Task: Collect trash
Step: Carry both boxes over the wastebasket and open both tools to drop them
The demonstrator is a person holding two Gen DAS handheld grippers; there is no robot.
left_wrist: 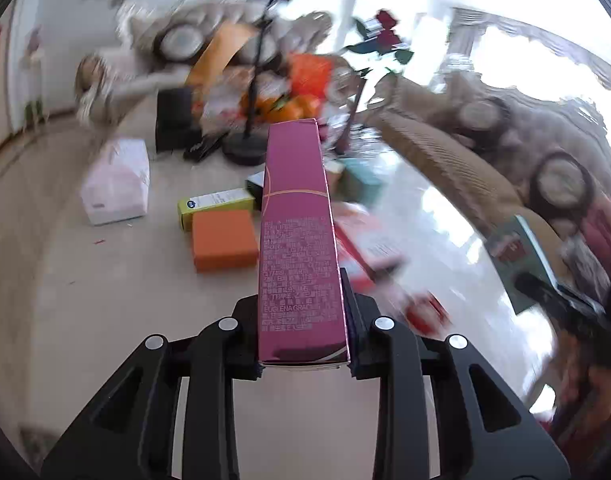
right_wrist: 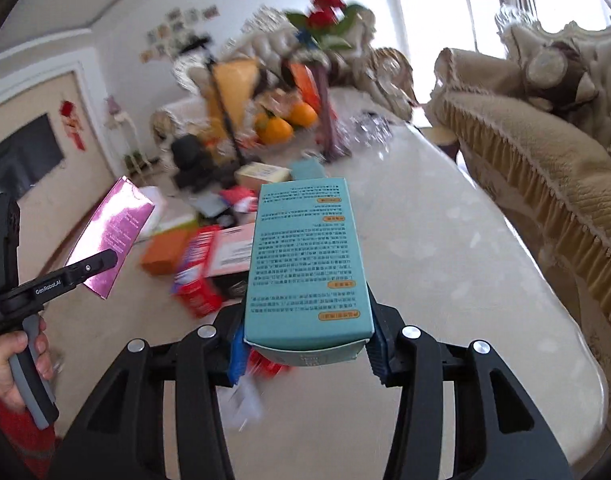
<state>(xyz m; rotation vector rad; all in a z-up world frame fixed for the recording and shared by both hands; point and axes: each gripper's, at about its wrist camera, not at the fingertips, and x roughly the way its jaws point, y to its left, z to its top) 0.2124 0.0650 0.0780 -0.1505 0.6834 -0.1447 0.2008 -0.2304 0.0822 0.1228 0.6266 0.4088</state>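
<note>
My left gripper (left_wrist: 303,344) is shut on a long magenta box (left_wrist: 297,240) and holds it above the table. The same box (right_wrist: 113,236) and the left gripper (right_wrist: 85,268) show at the left of the right wrist view. My right gripper (right_wrist: 305,348) is shut on a teal box (right_wrist: 305,264) with small print, held above the table; it shows blurred at the right of the left wrist view (left_wrist: 521,256). Loose boxes lie on the marble table (right_wrist: 445,280): an orange box (left_wrist: 223,246), a yellow-green box (left_wrist: 213,204), a white packet (left_wrist: 115,182), a red and pink box (right_wrist: 209,264).
A black stand (left_wrist: 245,148), oranges (right_wrist: 285,122), a vase with red roses (right_wrist: 325,12) and clutter stand at the table's far end. A beige fringed sofa (right_wrist: 545,160) runs along the right side. A TV (right_wrist: 21,160) hangs on the left wall.
</note>
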